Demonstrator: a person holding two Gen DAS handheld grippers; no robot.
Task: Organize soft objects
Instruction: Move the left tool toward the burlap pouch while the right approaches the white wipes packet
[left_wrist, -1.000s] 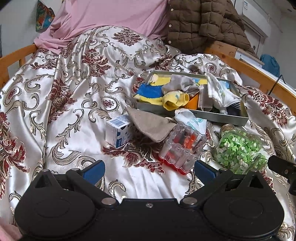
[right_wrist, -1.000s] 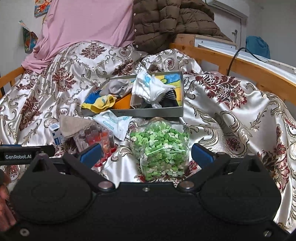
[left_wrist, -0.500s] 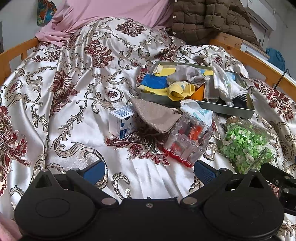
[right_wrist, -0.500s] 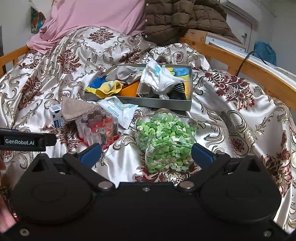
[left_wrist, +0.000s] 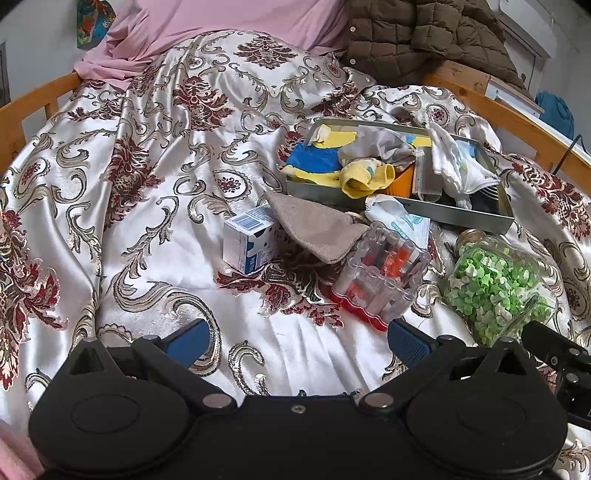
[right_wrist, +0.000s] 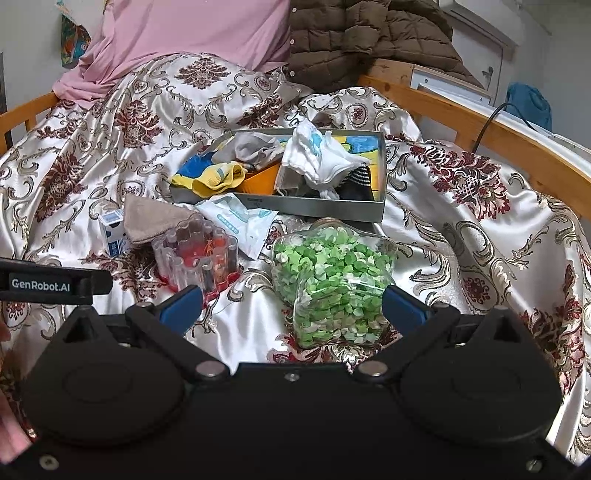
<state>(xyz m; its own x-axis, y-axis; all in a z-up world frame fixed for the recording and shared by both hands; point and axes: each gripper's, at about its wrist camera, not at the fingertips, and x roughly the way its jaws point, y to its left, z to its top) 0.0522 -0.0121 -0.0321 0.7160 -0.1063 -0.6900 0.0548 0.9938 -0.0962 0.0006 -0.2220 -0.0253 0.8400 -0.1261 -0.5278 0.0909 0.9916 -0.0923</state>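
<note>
A grey box (left_wrist: 476, 220) (right_wrist: 317, 210) on the bed holds soft things: a yellow sock (left_wrist: 364, 177) (right_wrist: 218, 179), a grey cloth (left_wrist: 380, 146) (right_wrist: 255, 147), a white cloth (left_wrist: 458, 164) (right_wrist: 321, 158) and blue and yellow fabric. A beige cloth (left_wrist: 317, 229) (right_wrist: 155, 218) and a white tissue pack (left_wrist: 399, 218) (right_wrist: 240, 218) lie on the quilt in front of the box. My left gripper (left_wrist: 297, 341) is open and empty, near of these. My right gripper (right_wrist: 291, 308) is open, its fingers either side of the near end of a jar.
A jar of green paper stars (left_wrist: 495, 284) (right_wrist: 332, 284), a clear case of tubes (left_wrist: 380, 277) (right_wrist: 199, 258) and a small milk carton (left_wrist: 247, 243) (right_wrist: 112, 232) lie on the satin quilt (left_wrist: 147, 184). Wooden bed rails (right_wrist: 480, 125) run along both sides. A pink sheet and a brown jacket lie at the far end.
Both grippers have drawn back and risen a little, so the objects sit lower and farther in view. Both grippers stay open. Nothing on the bed has moved.
</note>
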